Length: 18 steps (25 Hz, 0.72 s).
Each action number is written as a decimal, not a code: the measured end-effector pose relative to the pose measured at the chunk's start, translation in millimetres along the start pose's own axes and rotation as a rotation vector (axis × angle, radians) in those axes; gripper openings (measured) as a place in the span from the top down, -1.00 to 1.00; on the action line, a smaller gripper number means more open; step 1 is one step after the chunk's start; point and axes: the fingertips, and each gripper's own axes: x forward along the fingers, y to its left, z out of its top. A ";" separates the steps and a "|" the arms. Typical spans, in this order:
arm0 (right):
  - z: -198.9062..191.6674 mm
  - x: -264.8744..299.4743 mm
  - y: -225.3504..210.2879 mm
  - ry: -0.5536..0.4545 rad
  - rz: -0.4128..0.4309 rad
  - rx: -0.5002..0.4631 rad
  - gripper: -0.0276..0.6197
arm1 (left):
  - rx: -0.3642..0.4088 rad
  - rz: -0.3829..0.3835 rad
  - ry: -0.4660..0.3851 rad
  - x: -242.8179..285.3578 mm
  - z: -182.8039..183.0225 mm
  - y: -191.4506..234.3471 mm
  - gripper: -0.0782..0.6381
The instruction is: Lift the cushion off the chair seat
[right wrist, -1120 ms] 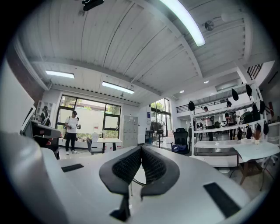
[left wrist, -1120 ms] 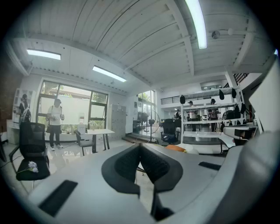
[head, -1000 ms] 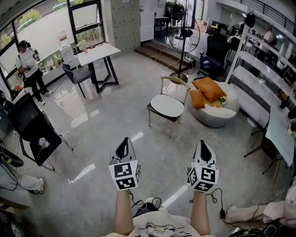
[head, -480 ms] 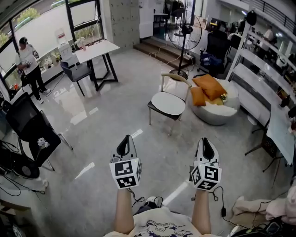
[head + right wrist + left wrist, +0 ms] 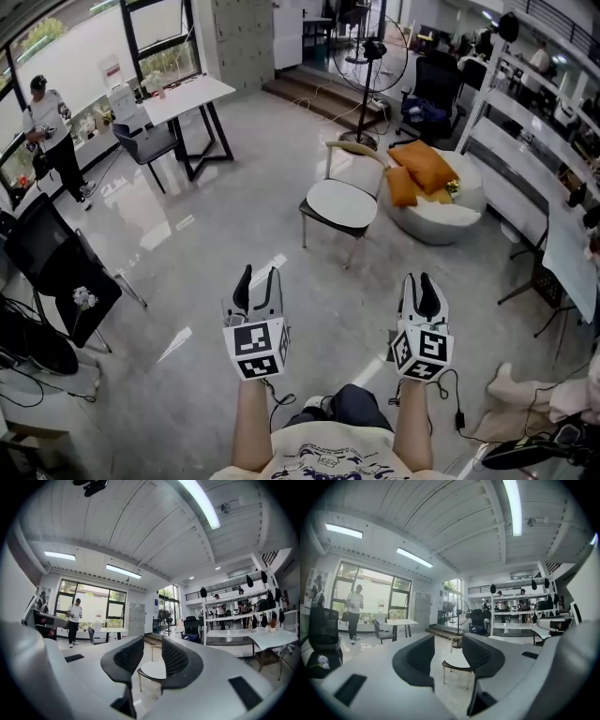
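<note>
We are holding the left tongs (image 5: 259, 281) and the right tongs (image 5: 421, 289) side by side, low in the head view and pointing out across the floor (image 5: 206, 281). Both pairs are spreading at this moment, their tips apart, and neither is pinching anything. In the left gripper view the left tongs (image 5: 447, 656) are framing the far-off cushion (image 5: 454, 660) in their gap. In the right gripper view the right tongs (image 5: 146, 660) are likewise showing the cushion (image 5: 153, 670) well beyond their pads.

The cushion (image 5: 342, 204), round and white, is lying flat on the seat of the chair (image 5: 359, 172), well apart from both tongs. Just beside the chair, to the right in the head view, a white beanbag (image 5: 441, 225) is carrying orange pillows (image 5: 422, 169). Behind the chair a fan (image 5: 375, 47) is standing upright. Far to the left, near the windows, a white tabletop (image 5: 187, 98) is standing and a person (image 5: 47, 122) is standing beyond it. A black office chair (image 5: 56, 262) is sitting at the left edge.
</note>
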 end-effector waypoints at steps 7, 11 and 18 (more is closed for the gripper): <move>-15.4 32.0 7.4 0.046 0.016 -0.010 0.50 | 0.005 -0.020 0.029 31.2 -10.0 2.2 0.13; -21.1 62.8 6.6 0.059 0.031 -0.017 0.48 | -0.008 -0.009 0.040 61.5 -13.6 6.0 0.13; -34.0 155.3 -19.3 0.068 0.049 0.001 0.48 | -0.010 0.016 0.048 147.6 -16.6 1.3 0.13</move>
